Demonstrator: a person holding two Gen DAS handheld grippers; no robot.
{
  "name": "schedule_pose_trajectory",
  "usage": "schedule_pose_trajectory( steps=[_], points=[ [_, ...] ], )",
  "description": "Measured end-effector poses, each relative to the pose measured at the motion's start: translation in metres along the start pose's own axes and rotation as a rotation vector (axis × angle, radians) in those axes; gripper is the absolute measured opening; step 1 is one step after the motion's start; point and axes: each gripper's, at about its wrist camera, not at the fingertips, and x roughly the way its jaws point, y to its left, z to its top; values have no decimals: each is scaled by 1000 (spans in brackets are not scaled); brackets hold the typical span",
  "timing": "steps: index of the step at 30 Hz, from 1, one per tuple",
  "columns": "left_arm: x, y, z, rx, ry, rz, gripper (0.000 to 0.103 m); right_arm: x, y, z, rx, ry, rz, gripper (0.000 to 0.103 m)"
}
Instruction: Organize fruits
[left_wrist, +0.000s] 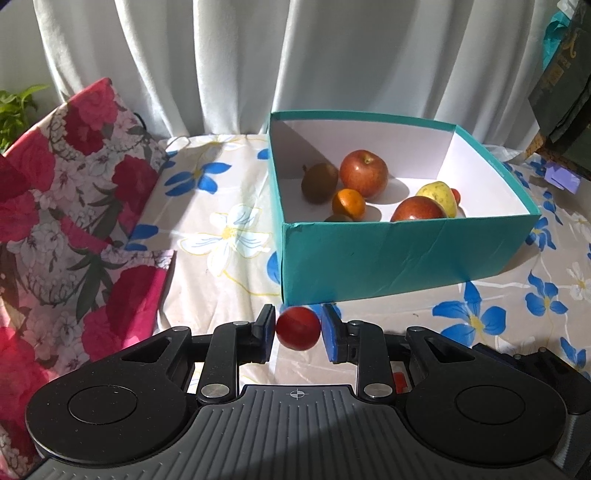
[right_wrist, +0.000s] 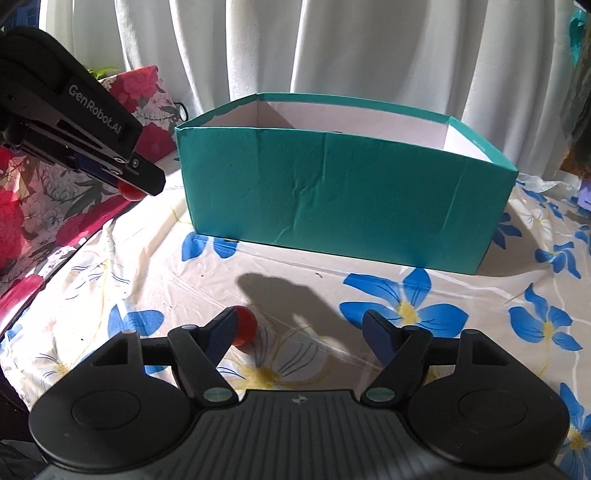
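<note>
My left gripper (left_wrist: 298, 328) is shut on a small red fruit (left_wrist: 297, 328) and holds it above the cloth, just short of the teal box (left_wrist: 406, 251). From the right wrist view this gripper (right_wrist: 142, 184) is up at the left with the red fruit (right_wrist: 129, 192) in it. Inside the box lie two red apples (left_wrist: 364, 173), a kiwi (left_wrist: 319, 182), an orange (left_wrist: 348, 202) and a yellow pear (left_wrist: 439, 194). My right gripper (right_wrist: 304, 328) is open and empty, low over the cloth. Another small red fruit (right_wrist: 245, 326) lies on the cloth by its left finger.
A flowered cloth (right_wrist: 406, 306) covers the table. A red floral bag (left_wrist: 74, 192) stands at the left. White curtains (left_wrist: 221, 55) hang behind. A dark green box (left_wrist: 565, 96) stands at the far right. The teal box's wall (right_wrist: 343, 195) faces the right gripper.
</note>
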Motion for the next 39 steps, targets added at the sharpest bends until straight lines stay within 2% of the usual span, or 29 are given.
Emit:
schedule_pose_trajectory(
  steps=[3, 9, 16, 21, 22, 24, 27, 33, 39],
  points=[
    [-1, 0, -1, 4, -5, -4, 30, 0, 4, 1, -5, -3, 23, 69],
    [5, 6, -6, -13, 12, -13, 30, 2, 11, 3, -28, 5, 35, 68],
    [23, 20, -21, -25, 28, -72, 30, 2, 13, 3, -43, 8, 32, 67],
    [38, 20, -28, -10, 43, -79, 37, 2, 14, 2, -39, 8, 35, 67],
    [38, 21, -28, -7, 29, -82, 41, 2, 14, 2, -40, 8, 35, 67],
    [37, 22, -27, 6, 2, -102, 43, 2, 13, 2, -37, 8, 32, 67],
    [43, 20, -26, 15, -3, -130, 42, 2, 11, 2, -28, 10, 32, 67],
    [69, 15, -29, 8, 85, -123, 34, 2, 7, 2, -17, 5, 21, 67],
    [74, 11, -27, 22, 82, -112, 29, 3, 3, 2, -9, 4, 13, 67]
  ],
)
